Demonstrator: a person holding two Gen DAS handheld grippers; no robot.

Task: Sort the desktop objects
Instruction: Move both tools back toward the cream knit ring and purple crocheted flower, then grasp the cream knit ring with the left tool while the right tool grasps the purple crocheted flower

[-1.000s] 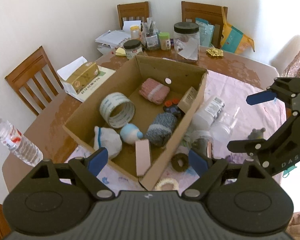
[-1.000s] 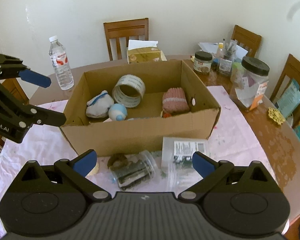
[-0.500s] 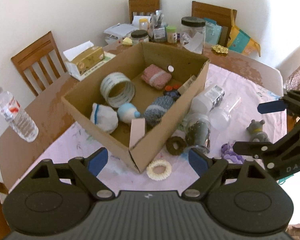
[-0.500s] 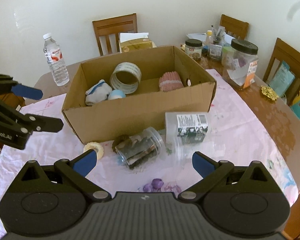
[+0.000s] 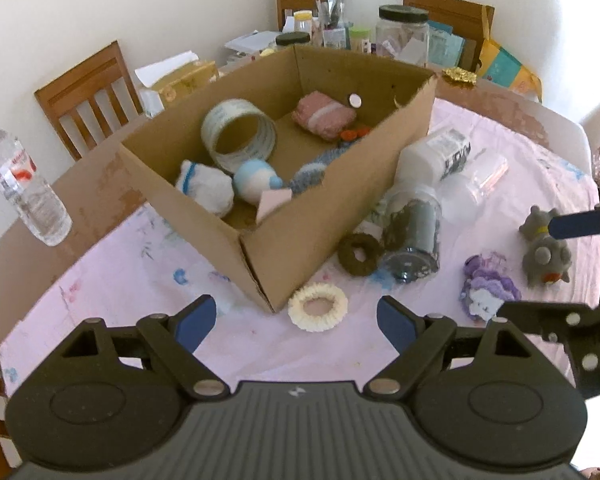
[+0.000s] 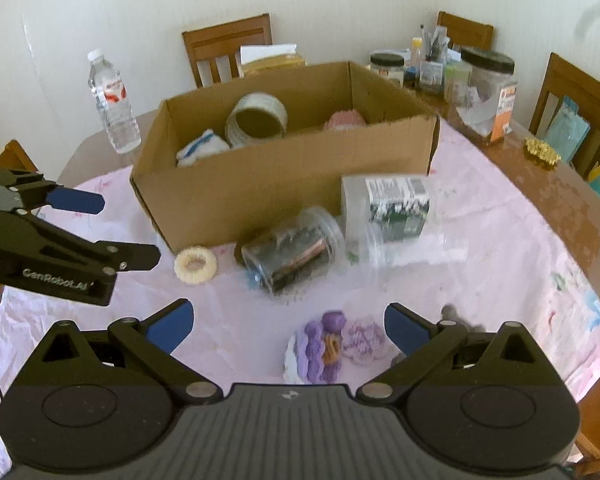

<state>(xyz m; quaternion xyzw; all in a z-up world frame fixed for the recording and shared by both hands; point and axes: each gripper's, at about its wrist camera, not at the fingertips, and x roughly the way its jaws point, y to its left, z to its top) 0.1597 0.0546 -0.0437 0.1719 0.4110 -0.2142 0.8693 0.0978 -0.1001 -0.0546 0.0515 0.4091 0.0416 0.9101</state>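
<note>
Beside the cardboard box (image 5: 332,200) corner lay a cream knitted ring (image 5: 318,307) — flat, straight ahead of the left gripper (image 5: 296,320), nearer it; both grippers' jaws apart, empty.

The cardboard box (image 5: 332,208) is plain brown. Inside it lie a white sock ball with blue stripes (image 5: 204,186), a pale blue and white ball (image 5: 252,178), a pink knit bundle with a white band (image 5: 324,114) and a grey-blue knit roll (image 5: 312,172). At 6 o'clock of the box sits a cream ring (image 5: 318,307), at 3 o'clock a dark brown ring (image 5: 359,254). The purple knit toy (image 6: 328,346) has an orange patch. The cloth (image 6: 500,280) on the counter is pale pink with faint blue flowers. Both tongs are black with blue pads (image 6: 168,326).
</note>
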